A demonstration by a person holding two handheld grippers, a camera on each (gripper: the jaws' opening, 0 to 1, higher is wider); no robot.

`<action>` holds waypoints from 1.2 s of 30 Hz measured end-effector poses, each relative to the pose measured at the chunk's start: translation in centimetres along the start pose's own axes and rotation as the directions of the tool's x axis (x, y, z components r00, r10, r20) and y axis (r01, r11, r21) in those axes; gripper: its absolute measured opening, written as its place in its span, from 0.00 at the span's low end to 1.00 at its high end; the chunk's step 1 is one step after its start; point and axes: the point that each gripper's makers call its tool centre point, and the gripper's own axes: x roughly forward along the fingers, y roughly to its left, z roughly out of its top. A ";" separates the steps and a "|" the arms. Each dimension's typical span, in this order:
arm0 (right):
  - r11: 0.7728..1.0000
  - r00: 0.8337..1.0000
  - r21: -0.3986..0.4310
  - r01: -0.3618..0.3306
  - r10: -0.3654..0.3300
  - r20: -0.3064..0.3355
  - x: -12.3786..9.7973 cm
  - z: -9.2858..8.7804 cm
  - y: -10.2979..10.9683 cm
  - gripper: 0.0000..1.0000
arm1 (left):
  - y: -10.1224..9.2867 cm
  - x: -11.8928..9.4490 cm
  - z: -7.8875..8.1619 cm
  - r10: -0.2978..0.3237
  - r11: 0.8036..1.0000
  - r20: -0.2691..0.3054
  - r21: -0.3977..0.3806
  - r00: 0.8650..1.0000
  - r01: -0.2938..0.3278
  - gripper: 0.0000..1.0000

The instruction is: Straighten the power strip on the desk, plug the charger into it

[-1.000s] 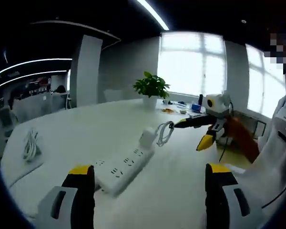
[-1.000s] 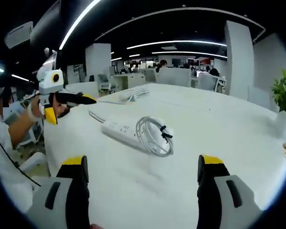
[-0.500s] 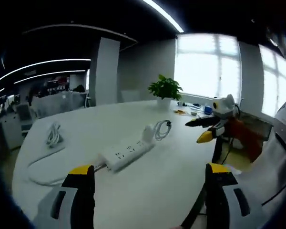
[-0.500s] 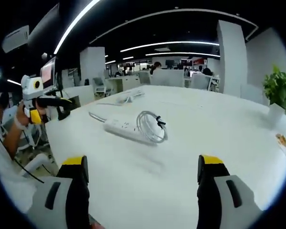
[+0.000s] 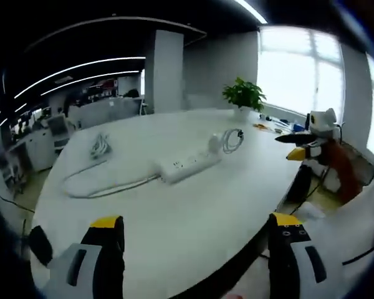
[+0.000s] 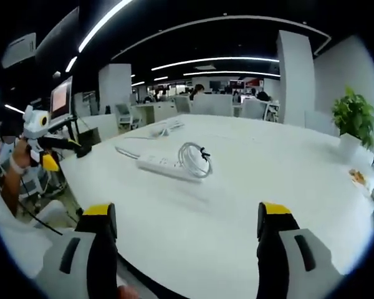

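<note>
Grippers both empty: your left gripper (image 5: 188,249) and right gripper (image 6: 188,249) have jaws spread wide, well back from the power strip (image 5: 189,165). It lies mid-tabletop (image 6: 249,187), the charger (image 5: 215,142) with its coiled cable (image 6: 195,160) at one end. Approach low, pin one end, then nudge the other to square it with the tabletop's near edge.

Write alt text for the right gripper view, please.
A white power strip lies on a large white desk, a coiled white cable resting against it. The right claw hangs open and empty in the foreground; the left claw hovers off the desk's left edge.
</note>
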 end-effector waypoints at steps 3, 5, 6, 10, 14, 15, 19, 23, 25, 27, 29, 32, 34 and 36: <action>1.000 1.000 0.011 0.021 -0.021 0.005 -0.8 -0.2 -0.4 0.91 | -0.2 -0.4 -0.5 0.003 1.000 -0.025 -0.001 1.000 -0.003 0.95; 0.999 0.999 0.017 0.032 -0.032 0.014 -1.3 -0.2 -0.8 0.91 | -0.2 -0.6 -0.2 0.021 0.999 -0.022 0.025 1.000 -0.021 0.95; 0.999 0.999 0.021 0.035 -0.035 0.017 -1.4 -0.2 -0.8 0.91 | -0.3 -0.8 -0.1 0.024 0.999 -0.021 0.027 0.999 -0.024 0.95; 0.999 0.999 0.022 0.043 -0.043 0.007 -1.7 -0.5 -1.1 0.91 | -0.7 -1.4 0.2 0.026 0.999 -0.017 0.046 1.000 -0.025 0.95; 0.998 0.999 0.023 0.051 -0.051 0.007 -1.8 -0.5 -1.3 0.91 | -0.7 -1.8 0.6 0.040 0.997 -0.006 0.064 0.999 -0.039 0.95; 0.998 0.999 0.022 0.053 -0.053 0.007 -1.9 -0.5 -1.2 0.91 | -0.7 -1.8 0.6 0.039 0.997 -0.005 0.067 0.999 -0.039 0.95; 0.999 0.999 0.017 0.051 -0.051 0.007 -1.8 -0.4 -1.0 0.91 | -0.6 -1.6 0.2 0.035 0.997 -0.021 0.069 0.999 -0.033 0.95; 0.999 0.999 0.014 0.050 -0.050 0.014 -1.7 -0.1 -0.9 0.91 | -0.6 -1.5 0.1 0.034 0.998 -0.021 0.062 0.999 -0.032 0.94; 0.999 0.999 0.012 0.048 -0.048 0.015 -1.6 -0.1 -0.8 0.91 | -0.6 -1.4 0.0 0.034 0.998 -0.024 0.060 0.999 -0.032 0.94; 0.999 0.999 0.009 0.046 -0.047 0.014 -1.6 -0.2 -0.7 0.91 | -0.6 -1.4 -0.1 0.033 0.998 -0.026 0.063 0.999 -0.032 0.94; 0.999 0.999 0.006 0.045 -0.045 0.016 -1.6 -0.2 -0.6 0.91 | -0.6 -1.3 -0.2 0.033 0.997 -0.029 0.065 0.999 -0.031 0.94; 0.999 0.999 0.006 0.049 -0.049 0.023 -1.7 -0.1 -0.7 0.91 | -0.7 -1.3 -0.3 0.035 0.997 -0.034 0.072 0.999 -0.032 0.94; 0.999 0.998 0.008 0.050 -0.050 0.025 -1.7 -0.1 -0.8 0.91 | -0.8 -1.2 -0.3 0.034 0.997 -0.036 0.070 0.999 -0.032 0.94; 0.999 0.998 0.008 0.050 -0.050 0.028 -1.8 -0.1 -0.8 0.91 | -0.9 -1.1 -0.4 0.031 0.997 -0.039 0.068 0.999 -0.029 0.94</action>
